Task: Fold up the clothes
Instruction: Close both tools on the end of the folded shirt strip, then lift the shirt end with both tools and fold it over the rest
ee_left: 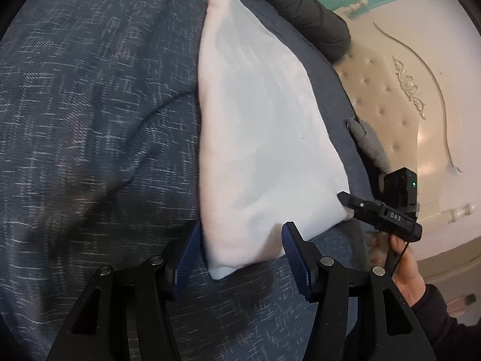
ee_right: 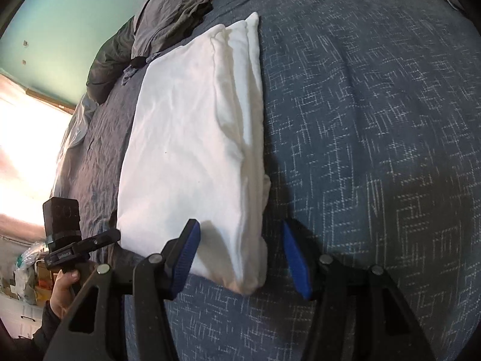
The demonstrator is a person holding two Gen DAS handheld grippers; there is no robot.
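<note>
Both my grippers stand wide with nothing pinched: the left gripper (ee_left: 243, 255) straddles the near left corner of the folded white cloth (ee_left: 258, 126), and the right gripper (ee_right: 240, 255) straddles the near right corner, where stacked layers show along that edge. From both, the cloth runs straight away across the blue bedspread (ee_right: 375, 120), its long axis in line with my fingers and its short near edge spanning the two grippers, so neither is nearer. It already lies as a narrow folded strip; whether another fold is due I cannot judge
</note>
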